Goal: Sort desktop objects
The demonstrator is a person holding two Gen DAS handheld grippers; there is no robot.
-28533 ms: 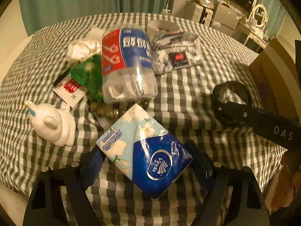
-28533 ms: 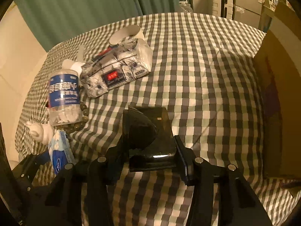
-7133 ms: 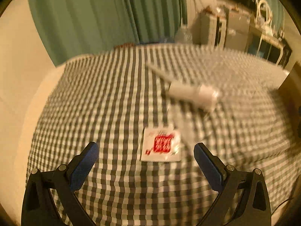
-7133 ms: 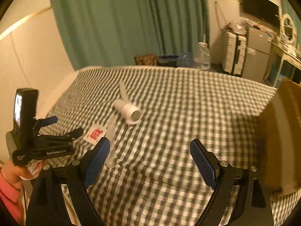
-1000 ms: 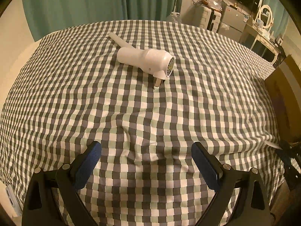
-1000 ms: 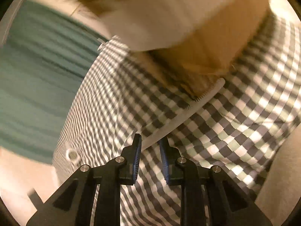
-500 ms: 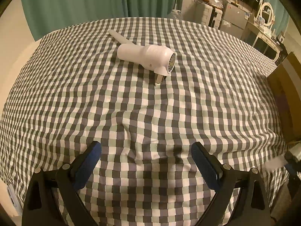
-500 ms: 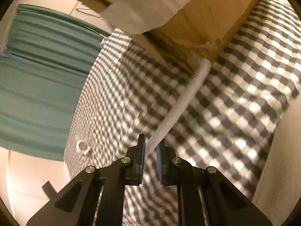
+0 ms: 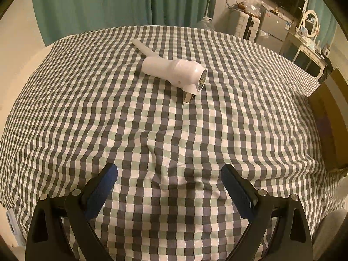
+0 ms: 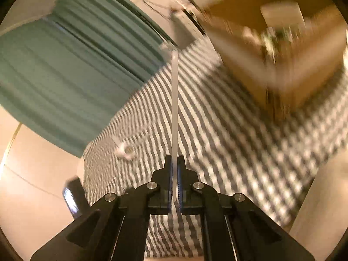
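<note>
Currently the right tongs (image 10: 174, 163) are clamped on a thin white comb (image 10: 174, 100), which sticks straight out from the jaws, edge-on to the camera; the view is blurred. An open cardboard box (image 10: 282, 50) sits upper right, contents unreadable. The left tongs (image 9: 169, 171) stand wide apart, holding nothing, above the checked bench (image 9: 87, 113). A white hair dryer (image 9: 174, 71) lies on its side far ahead.

Your left view looks level across the checkered table (image 9: 152, 113) from its near edge; your right view, tilted and blurred, shares it from the side.
</note>
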